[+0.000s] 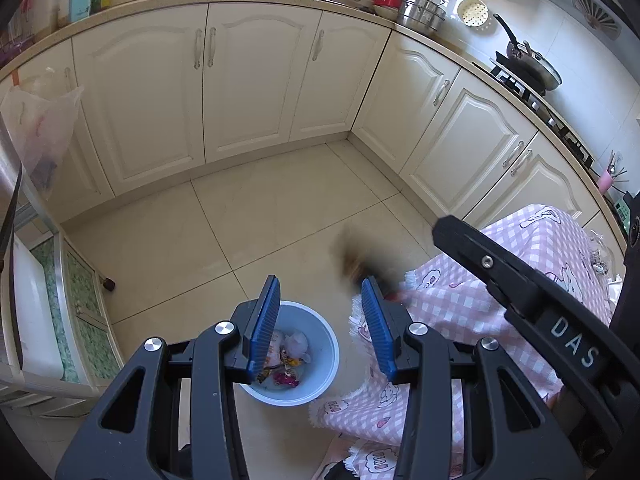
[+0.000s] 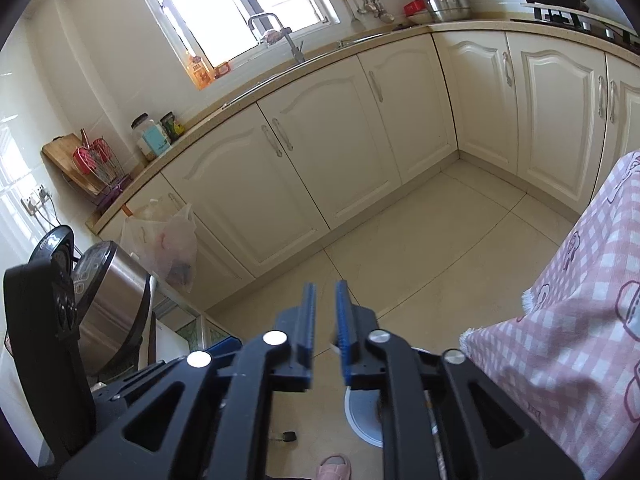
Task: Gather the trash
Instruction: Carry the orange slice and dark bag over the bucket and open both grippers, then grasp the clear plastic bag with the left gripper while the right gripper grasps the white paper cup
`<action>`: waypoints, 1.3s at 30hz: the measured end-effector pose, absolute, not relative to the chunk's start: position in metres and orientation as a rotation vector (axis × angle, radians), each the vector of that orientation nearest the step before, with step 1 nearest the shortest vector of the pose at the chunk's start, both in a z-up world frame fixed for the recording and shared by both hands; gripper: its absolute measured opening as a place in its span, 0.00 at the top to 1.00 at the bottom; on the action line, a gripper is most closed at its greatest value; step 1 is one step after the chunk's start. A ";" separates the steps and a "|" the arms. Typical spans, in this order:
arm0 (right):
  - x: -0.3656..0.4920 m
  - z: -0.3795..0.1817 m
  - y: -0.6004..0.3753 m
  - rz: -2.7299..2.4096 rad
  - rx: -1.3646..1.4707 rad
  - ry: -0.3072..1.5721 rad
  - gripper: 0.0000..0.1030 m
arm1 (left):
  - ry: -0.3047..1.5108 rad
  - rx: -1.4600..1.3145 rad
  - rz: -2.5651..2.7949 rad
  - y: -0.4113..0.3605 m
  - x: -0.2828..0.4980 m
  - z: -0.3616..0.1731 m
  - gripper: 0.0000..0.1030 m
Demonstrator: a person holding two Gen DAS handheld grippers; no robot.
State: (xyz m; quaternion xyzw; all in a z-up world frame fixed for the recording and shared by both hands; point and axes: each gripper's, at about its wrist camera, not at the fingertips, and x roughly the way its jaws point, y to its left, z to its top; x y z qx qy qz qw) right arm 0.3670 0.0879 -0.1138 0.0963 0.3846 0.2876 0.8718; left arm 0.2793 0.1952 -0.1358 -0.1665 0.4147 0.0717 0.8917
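A light blue bin (image 1: 320, 380) stands on the tiled floor and holds several crumpled wrappers (image 1: 286, 364). My left gripper (image 1: 320, 292) hangs over it, open, with nothing between its blue pads. A brown and dark piece of trash (image 1: 352, 260) shows as a smear just past the left gripper's right finger and below the tip of the right gripper's black body (image 1: 520, 292); what it is I cannot tell. In the right wrist view my right gripper (image 2: 325, 292) is open by a narrow gap and holds nothing. The bin's rim (image 2: 360, 420) peeks out under it.
A table under a pink checked cloth (image 1: 480, 300) stands right beside the bin. Cream cabinets (image 1: 260, 80) ring the floor. A plastic bag (image 2: 168, 240) hangs at the left, near a steel cooker (image 2: 112, 304). A pink slipper (image 2: 334, 466) lies by the bin.
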 end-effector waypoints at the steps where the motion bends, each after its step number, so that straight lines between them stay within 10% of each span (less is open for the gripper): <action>1: 0.367 -0.113 0.088 0.599 0.200 0.801 0.77 | 0.860 -0.345 0.149 0.195 0.279 -0.135 0.61; 18: 0.342 -0.056 -0.012 0.470 0.222 0.646 0.77 | 0.786 -0.236 0.052 0.119 0.273 -0.086 0.61; 39: 0.294 -0.036 -0.352 -0.086 0.382 0.477 0.63 | 0.791 -0.017 -0.367 -0.157 0.323 -0.060 0.54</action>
